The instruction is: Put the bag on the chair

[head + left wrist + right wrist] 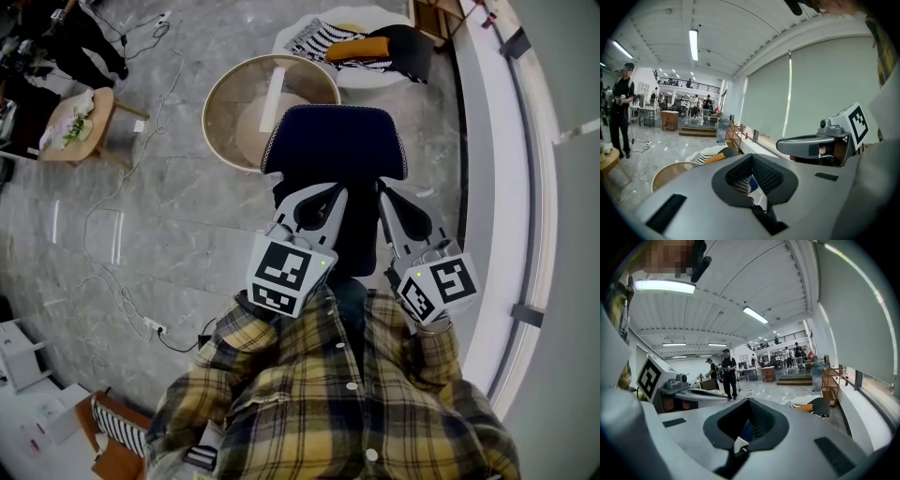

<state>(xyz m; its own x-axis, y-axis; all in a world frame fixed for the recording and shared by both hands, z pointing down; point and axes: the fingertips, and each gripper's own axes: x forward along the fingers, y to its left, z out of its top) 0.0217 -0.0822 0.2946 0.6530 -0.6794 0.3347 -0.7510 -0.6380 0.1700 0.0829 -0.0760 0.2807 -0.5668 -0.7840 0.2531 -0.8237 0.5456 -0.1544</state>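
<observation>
Bag (335, 141), navy, clamped between left hand-held gripper (322, 195), right hand-held gripper (387, 197)

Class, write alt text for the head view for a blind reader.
The left claw and right claw are shut on a dark navy fabric bag held above a grey marble floor; a round tan table stands beyond it.

A: What sits between the right gripper's (741, 446) jaws?
B: Dark blue bag (747, 430) fabric, pinched tight. Left of that gripper is the left gripper (717, 396), beyond it a person (727, 373) in black, and to its right the chair (820, 406).
</observation>
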